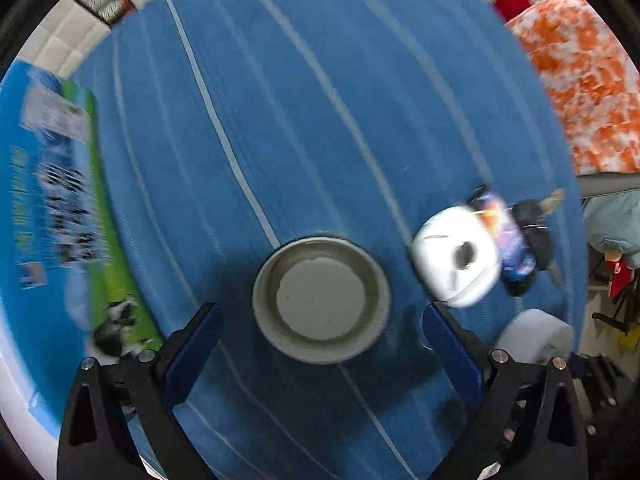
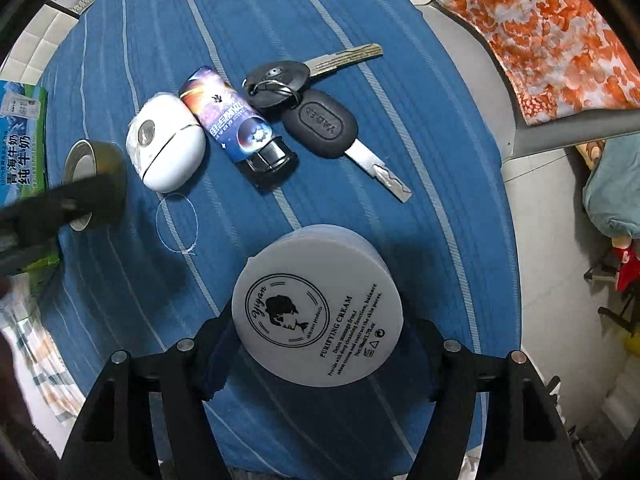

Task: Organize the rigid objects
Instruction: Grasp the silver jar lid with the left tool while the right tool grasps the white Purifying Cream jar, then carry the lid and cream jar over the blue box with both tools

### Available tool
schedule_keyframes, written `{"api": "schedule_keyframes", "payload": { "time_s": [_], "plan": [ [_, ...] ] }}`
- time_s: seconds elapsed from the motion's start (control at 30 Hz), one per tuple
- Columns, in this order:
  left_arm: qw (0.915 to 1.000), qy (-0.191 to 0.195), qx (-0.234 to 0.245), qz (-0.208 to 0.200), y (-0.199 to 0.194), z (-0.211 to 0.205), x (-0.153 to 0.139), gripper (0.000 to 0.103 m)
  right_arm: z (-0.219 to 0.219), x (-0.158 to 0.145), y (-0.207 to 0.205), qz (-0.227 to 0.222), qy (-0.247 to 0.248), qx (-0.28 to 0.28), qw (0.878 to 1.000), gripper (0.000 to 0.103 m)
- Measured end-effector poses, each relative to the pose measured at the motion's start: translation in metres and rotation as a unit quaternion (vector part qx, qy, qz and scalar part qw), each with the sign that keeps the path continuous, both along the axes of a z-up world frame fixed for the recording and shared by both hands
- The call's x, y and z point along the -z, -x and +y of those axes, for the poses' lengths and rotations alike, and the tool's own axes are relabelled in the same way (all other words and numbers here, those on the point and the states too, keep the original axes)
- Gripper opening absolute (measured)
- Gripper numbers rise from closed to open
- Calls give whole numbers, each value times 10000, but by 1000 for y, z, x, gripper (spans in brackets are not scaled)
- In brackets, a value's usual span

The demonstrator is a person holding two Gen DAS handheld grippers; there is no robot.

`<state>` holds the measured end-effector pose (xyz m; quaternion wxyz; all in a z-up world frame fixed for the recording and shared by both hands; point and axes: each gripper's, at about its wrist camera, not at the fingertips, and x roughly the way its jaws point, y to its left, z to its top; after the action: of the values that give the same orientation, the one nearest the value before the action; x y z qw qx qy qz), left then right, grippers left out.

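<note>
On the blue striped cloth, the right gripper grips a white cream jar near a far row of white case, tube and keys, while the left gripper, spread wide and empty, hovers over a tape roll not yet lined up.

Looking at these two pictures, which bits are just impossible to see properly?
- Left wrist view: motion blur smears the print on the milk carton and the decorated tube.
- Right wrist view: the left gripper, dark and blurred, covers part of the tape roll, so contact is unclear.
- Right wrist view: the cream jar hides the right gripper's fingertips.
- Right wrist view: the carton is cut off by the edge.
</note>
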<state>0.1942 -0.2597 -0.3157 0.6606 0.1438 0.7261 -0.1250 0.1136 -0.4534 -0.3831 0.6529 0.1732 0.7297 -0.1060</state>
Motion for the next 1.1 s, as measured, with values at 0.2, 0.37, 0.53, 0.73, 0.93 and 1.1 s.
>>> {"api": "schedule_keyframes", "payload": {
  "time_s": [0.2, 0.37, 0.53, 0.73, 0.93, 1.1],
  "plan": [
    [9998, 70, -187, 31, 1, 5, 20, 101, 3, 4, -10, 69, 130, 13, 9999, 73],
    [9993, 196, -122, -280, 10, -1, 3, 62, 21, 0, -14, 83, 514, -148, 9985, 71],
    [9993, 48, -9, -364, 20, -7, -1, 62, 26, -4, -16, 127, 520, -243, 9983, 70],
    [9964, 163, -7, -834, 46, -5, -39, 62, 40, -19, -6, -29, 548, -357, 9979, 70],
    [9924, 424, -13, -1159, 70, 7, -77, 62, 59, -45, 5, -308, 503, -462, 9972, 70],
    [9870, 594, -46, -1491, 60, 30, -109, 62, 72, -80, 6, -632, 468, -544, 9954, 70]
  ]
}}
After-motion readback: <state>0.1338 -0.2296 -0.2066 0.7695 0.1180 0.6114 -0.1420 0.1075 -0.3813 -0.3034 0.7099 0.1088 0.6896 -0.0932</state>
